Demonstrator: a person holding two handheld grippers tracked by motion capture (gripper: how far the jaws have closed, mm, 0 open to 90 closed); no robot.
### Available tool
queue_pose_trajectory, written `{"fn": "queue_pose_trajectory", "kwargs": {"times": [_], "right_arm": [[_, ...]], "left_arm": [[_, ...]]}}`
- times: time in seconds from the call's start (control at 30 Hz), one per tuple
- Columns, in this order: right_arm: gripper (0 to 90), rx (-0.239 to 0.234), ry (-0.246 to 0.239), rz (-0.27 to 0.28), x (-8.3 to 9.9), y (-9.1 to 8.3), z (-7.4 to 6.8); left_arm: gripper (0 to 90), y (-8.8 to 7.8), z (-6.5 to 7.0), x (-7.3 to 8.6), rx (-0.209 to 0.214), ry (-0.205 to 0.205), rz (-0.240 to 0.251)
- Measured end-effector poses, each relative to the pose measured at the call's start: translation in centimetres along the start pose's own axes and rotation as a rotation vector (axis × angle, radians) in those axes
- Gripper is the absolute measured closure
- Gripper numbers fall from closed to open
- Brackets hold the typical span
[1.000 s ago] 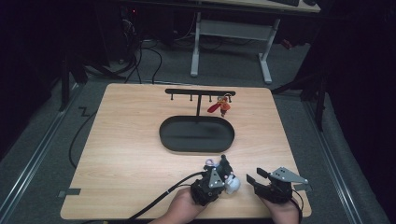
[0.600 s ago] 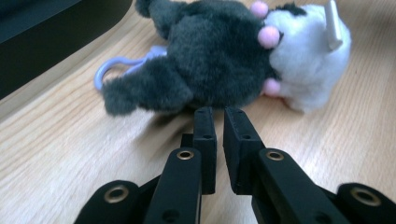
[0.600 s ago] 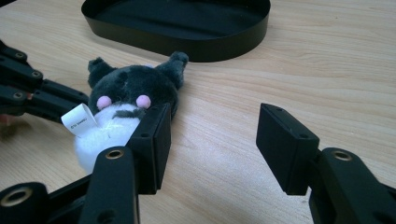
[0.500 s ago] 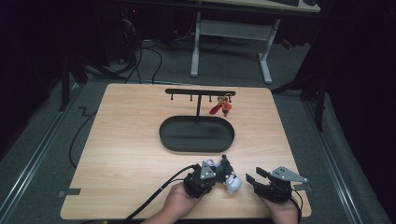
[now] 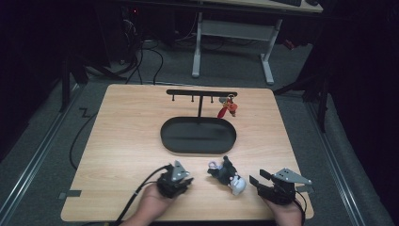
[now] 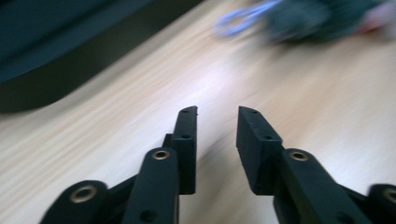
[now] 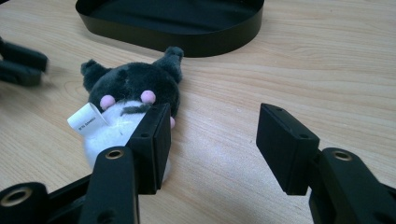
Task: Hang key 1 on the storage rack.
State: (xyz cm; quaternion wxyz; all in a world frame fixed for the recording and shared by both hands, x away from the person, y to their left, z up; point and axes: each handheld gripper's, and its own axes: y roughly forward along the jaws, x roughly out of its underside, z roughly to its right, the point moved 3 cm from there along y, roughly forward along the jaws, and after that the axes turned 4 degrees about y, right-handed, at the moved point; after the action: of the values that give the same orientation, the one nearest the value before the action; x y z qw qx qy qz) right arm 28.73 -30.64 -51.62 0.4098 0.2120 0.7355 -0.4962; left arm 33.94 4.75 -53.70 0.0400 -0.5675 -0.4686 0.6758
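Plush toy [image 5: 227,174] on the worktop [image 5: 122,141]: likely light, soft, squashy; best pinched across its body. Left tongs [image 6: 215,135], just opening, and right tongs [image 7: 212,140] both stand apart, empty.

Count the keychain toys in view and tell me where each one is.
2. A dark plush keychain lies on the table between the two grippers; a red keychain hangs at the rack's right end.

Motion blur smears the plush toy [image 6: 322,18] and tray [image 6: 56,70].

High view looks down on the table [image 5: 117,141]; both gripper views skim its wood close up
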Motion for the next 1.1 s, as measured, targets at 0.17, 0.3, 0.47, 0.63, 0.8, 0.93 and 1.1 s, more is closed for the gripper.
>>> {"fn": "queue_pose_trajectory", "kwargs": {"times": [0.17,0.3,0.47,0.63,0.8,0.93,1.1], "right_arm": [[45.5,0.005,0.000,-0.008,0.0,0.4,0.0],[45.7,0.010,0.001,-0.023,0.1,0.8,0.0],[45.9,0.019,0.012,-0.030,0.1,1.2,0.1],[48.1,0.037,0.004,-0.044,0.3,1.2,-0.3],[50.5,0.055,0.009,-0.053,0.5,1.2,-0.2],[52.1,0.081,0.022,-0.068,0.7,1.2,0.1],[51.5,0.105,0.024,-0.078,0.6,1.1,0.2]], "left_arm": [[56.0,-4.3,-5.9,4.0,-0.171,-0.066,0.013],[52.7,-4.9,-7.4,6.5,-0.205,-0.129,0.032],[47.7,-5.3,-8.3,6.7,-0.199,-0.154,0.053],[45.4,-5.3,-8.1,6.3,-0.186,-0.111,0.068],[44.8,-5.2,-8.1,5.9,-0.184,-0.097,0.084],[44.4,-5.0,-8.0,5.6,-0.170,-0.087,0.092],[44.2,-4.8,-7.5,5.4,-0.142,-0.074,0.092]]}}
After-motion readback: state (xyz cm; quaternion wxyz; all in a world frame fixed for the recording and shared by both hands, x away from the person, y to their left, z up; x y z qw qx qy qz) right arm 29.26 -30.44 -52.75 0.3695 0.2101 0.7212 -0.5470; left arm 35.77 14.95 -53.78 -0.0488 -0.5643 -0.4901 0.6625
